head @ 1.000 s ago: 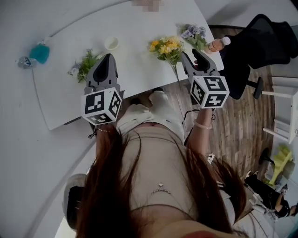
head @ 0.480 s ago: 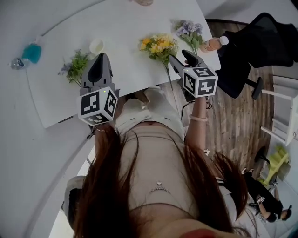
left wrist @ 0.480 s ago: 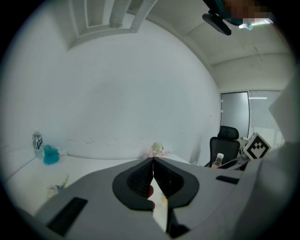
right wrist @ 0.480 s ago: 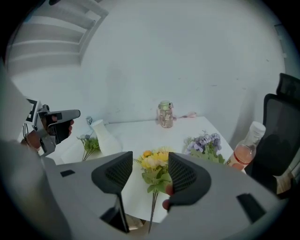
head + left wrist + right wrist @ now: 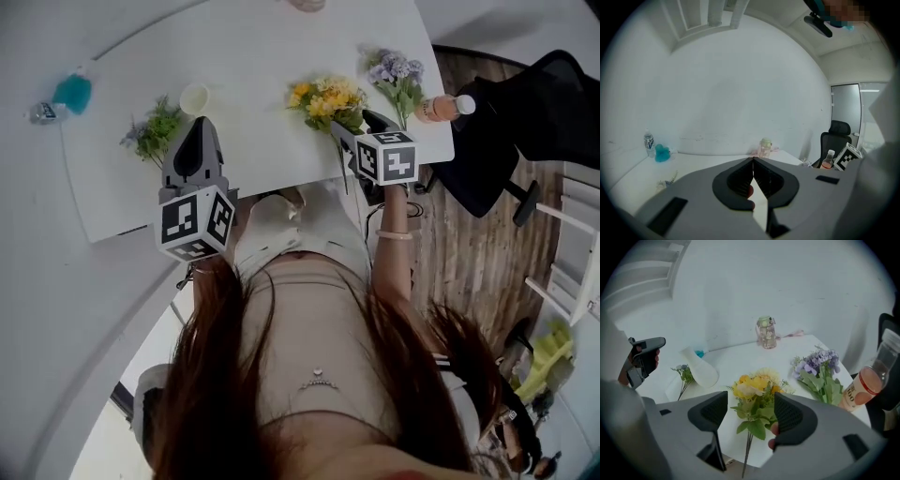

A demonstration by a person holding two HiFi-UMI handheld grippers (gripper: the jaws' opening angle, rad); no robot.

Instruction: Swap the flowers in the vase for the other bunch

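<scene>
A yellow bunch (image 5: 323, 97) lies near the table's front edge, its stem hanging over the edge. My right gripper (image 5: 357, 125) is low over it. Its jaws have just been opening and stand wide. The bunch's leaves (image 5: 753, 414) sit between the pads, and neither pad presses on them. A purple bunch (image 5: 820, 369) lies to its right. The white vase (image 5: 194, 98) stands further left, with a small green sprig (image 5: 152, 131) beside it. My left gripper (image 5: 197, 127) hovers in front of the vase, shut with nothing in it (image 5: 753, 161).
An orange drink bottle (image 5: 446, 108) stands at the table's right corner, with a black office chair (image 5: 525, 122) beyond it. A clear jar (image 5: 765, 333) sits at the far edge. A blue object (image 5: 71, 92) and a water bottle (image 5: 649, 143) are at the far left.
My right gripper has sunk toward the table and come down over the yellow bunch, with its jaws spread wider. The left gripper has barely shifted and stays shut.
</scene>
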